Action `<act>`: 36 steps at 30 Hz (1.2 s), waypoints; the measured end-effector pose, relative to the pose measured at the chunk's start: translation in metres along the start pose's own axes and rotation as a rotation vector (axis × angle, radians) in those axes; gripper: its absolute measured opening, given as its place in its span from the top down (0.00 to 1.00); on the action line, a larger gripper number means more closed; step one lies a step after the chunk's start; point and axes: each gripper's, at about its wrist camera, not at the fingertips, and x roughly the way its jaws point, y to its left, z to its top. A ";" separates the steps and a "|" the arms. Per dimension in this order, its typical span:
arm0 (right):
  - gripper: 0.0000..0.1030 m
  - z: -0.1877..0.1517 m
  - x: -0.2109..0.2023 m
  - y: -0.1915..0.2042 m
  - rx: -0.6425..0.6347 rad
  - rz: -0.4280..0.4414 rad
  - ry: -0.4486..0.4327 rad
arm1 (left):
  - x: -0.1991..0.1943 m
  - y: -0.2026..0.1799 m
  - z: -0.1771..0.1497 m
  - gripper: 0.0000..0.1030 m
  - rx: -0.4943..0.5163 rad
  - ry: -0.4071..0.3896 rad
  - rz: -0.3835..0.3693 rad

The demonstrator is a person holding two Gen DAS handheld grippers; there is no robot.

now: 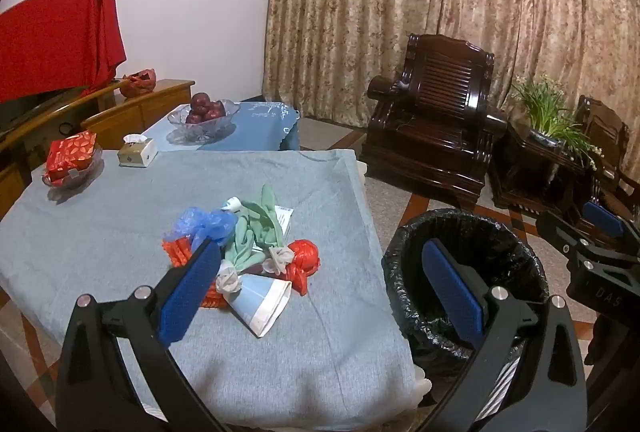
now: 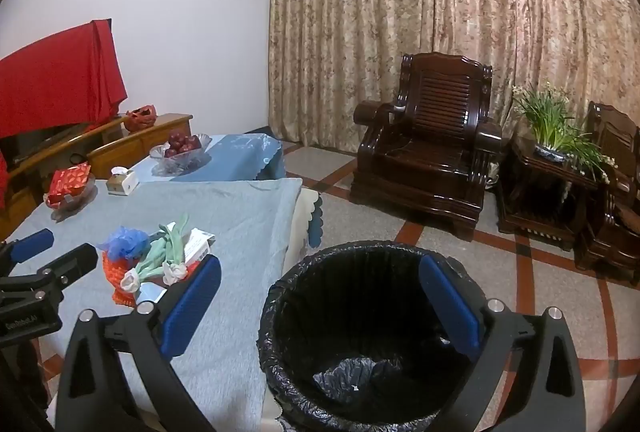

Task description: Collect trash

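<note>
A pile of trash lies on the grey tablecloth [image 1: 120,232]: a blue plastic bag [image 1: 204,222], green artificial flowers [image 1: 256,232], orange-red netting [image 1: 306,262], a flattened pale blue paper cup [image 1: 262,302] and a white card [image 1: 285,218]. The pile also shows in the right wrist view [image 2: 156,264]. A bin with a black liner [image 2: 360,332] stands on the floor right of the table. My left gripper [image 1: 320,284] is open and empty, held above the table's near right part. My right gripper [image 2: 320,304] is open and empty, above the bin's rim.
At the table's far left are a glass dish with a red packet [image 1: 72,157] and a tissue box [image 1: 138,151]. A fruit bowl [image 1: 204,113] sits on a blue-clothed table behind. Dark wooden armchairs [image 2: 432,147] and a potted plant [image 2: 556,127] stand by the curtain.
</note>
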 end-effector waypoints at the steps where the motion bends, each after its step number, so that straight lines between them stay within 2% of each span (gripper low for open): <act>1: 0.06 0.000 0.000 0.000 0.000 0.000 0.001 | 0.000 0.000 0.000 0.05 0.000 0.000 0.000; 36: 0.06 -0.005 0.006 0.005 -0.005 -0.001 0.011 | 0.000 0.000 0.000 0.05 -0.002 0.004 0.000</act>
